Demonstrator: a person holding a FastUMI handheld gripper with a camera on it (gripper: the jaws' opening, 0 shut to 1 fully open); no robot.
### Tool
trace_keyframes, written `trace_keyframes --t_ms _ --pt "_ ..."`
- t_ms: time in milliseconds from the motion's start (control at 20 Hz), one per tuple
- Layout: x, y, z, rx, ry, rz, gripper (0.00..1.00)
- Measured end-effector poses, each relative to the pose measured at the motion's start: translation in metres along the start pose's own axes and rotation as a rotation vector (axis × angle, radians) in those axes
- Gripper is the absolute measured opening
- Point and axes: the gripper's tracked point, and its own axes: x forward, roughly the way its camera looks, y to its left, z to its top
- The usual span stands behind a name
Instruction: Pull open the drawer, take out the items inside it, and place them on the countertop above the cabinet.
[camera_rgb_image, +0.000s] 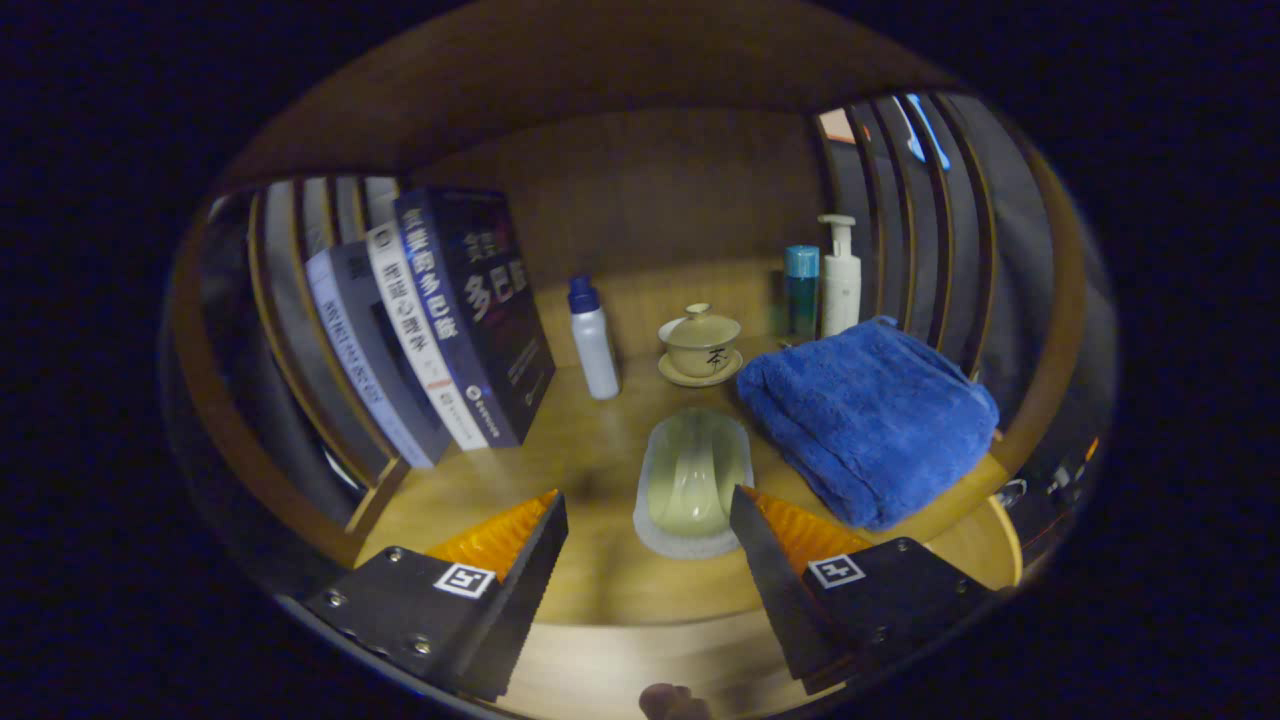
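Wooden countertop (600, 440): Chinese-titled books (440, 320), parted empty tongs (648, 520).

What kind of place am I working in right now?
Likely a wooden shelf or cabinet countertop in a home-style booth: books stand against a slatted side, a lidded teacup and folded blue towel sit beyond the open gripper.

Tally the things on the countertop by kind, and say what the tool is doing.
Books: 4
Bottles: 3
Lidded cup on saucer: 1
Towel: 1
Soap dish: 1
Total: 10
Tool: open, holding nothing, soap dish just ahead between its fingers.
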Motion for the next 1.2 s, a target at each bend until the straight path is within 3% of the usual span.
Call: trace_keyframes --t_ms 200,300,400,750,1200 --pt "-0.056 -0.003 -0.008 -0.093 -0.077 -0.009 0.98" --pt "-0.089 -0.003 -0.015 -0.075 -0.11 -0.002 0.98" --pt "-0.122 0.005 -0.03 -0.064 -0.127 0.045 0.98" --pt "-0.213 -0.007 -0.104 -0.188 -0.183 0.069 0.98" --pt "-0.241 -0.062 -0.166 -0.109 -0.29 0.017 0.94"
